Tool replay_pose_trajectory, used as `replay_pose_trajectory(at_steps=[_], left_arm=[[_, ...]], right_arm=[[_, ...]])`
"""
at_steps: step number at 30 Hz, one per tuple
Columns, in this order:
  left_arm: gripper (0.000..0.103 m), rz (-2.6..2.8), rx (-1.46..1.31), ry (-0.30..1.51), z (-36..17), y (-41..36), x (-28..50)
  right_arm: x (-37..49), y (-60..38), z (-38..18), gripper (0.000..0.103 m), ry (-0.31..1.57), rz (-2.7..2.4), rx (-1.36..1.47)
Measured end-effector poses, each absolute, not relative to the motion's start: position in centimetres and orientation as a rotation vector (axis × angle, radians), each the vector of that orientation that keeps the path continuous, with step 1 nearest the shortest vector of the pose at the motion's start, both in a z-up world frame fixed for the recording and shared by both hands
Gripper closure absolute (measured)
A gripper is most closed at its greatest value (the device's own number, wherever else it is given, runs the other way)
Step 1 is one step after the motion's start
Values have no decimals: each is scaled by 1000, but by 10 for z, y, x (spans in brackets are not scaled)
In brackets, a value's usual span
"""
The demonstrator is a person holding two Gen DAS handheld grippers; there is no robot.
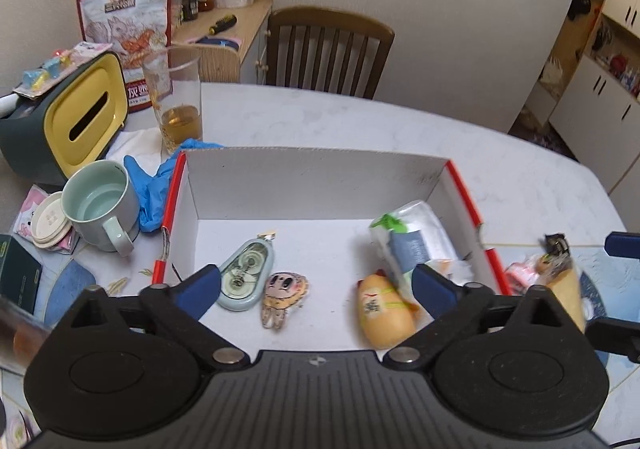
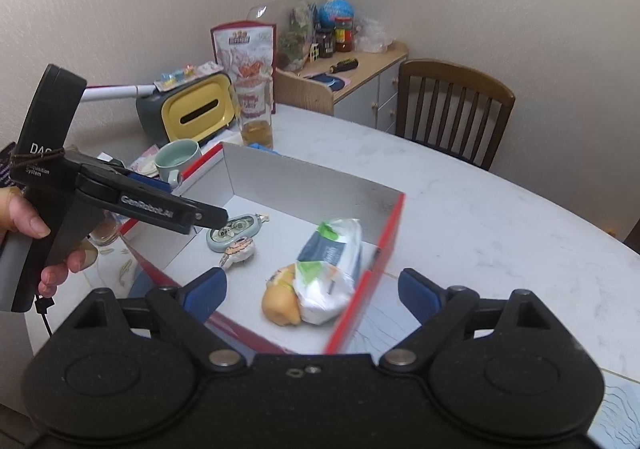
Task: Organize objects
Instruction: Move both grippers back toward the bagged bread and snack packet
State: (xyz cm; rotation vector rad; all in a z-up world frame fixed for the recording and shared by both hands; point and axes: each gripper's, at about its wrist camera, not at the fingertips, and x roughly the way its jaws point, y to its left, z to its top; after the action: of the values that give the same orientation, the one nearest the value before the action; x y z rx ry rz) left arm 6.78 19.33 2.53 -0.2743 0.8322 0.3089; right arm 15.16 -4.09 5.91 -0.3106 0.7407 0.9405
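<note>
White table (image 1: 360, 121) at centre holds the box (image 1: 312, 173) with four items in; both hand-held grippers, left (image 1: 316, 289) and right (image 2: 312, 293), gape empty, so next comes fetching another stray.

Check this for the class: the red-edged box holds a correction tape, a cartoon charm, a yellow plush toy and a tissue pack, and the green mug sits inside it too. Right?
One detail is wrong. The green mug stands outside the box, on the table beside its left wall, as the left wrist view shows. The correction tape, cartoon charm, yellow plush toy and tissue pack do lie inside.
</note>
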Motion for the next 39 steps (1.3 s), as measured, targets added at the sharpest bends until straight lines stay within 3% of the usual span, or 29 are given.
replay_pose_trajectory(at_steps=[19, 39], left_arm=[[0, 263, -256, 703, 41, 69, 58], [0, 99, -160, 835, -31, -76, 131]], right_arm=[[173, -185, 44, 10, 744, 852, -242], [219, -308, -12, 10, 831, 621, -198]])
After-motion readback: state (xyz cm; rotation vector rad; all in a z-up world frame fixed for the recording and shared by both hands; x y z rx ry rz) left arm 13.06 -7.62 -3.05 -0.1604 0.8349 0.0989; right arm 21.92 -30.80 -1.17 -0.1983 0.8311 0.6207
